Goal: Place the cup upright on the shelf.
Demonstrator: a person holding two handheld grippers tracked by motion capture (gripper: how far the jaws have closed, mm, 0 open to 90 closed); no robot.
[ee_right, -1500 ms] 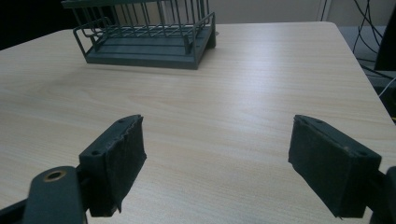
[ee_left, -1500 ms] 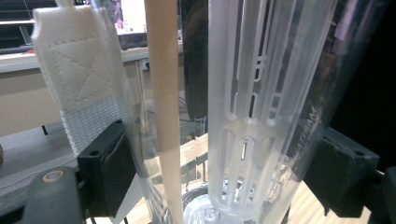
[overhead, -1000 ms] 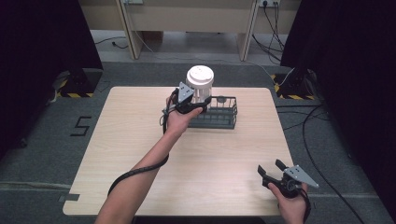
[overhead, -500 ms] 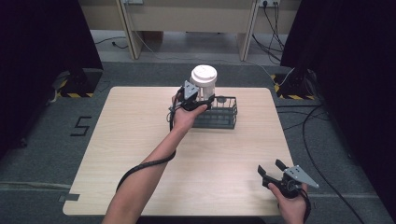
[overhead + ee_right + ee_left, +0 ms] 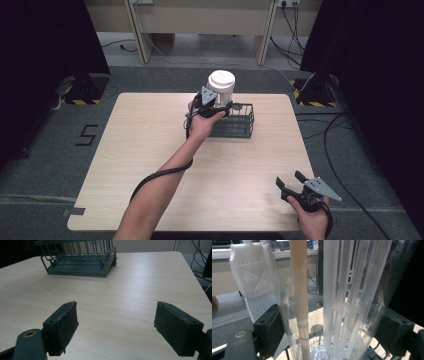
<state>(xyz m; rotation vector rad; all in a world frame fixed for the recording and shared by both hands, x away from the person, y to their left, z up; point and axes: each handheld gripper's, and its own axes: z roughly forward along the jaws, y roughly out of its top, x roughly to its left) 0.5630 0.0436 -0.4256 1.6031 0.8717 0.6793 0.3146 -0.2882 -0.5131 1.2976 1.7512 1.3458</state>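
Observation:
A clear plastic bottle (image 5: pixel 221 89) with a white lid stands upright in my left gripper (image 5: pixel 212 108), which is shut on its lower body at the left end of a black wire rack (image 5: pixel 241 126). In the left gripper view the bottle (image 5: pixel 352 302) shows a slotted inner tube, a beige straw and a white woven strap, with the black pads (image 5: pixel 269 327) pressing on both sides. I cannot tell whether its base touches the rack. My right gripper (image 5: pixel 291 180) stands open near the table's front right corner, nothing between its pads (image 5: pixel 63 325).
The rack (image 5: pixel 77 262) sits at the back middle of the light wooden table (image 5: pixel 150 150). Cables trail on the grey floor to the right. Dark curtains stand on both sides, and table legs stand behind.
My left gripper has carried the bottle a little to the right, over the rack's left end. The right gripper has stayed in place.

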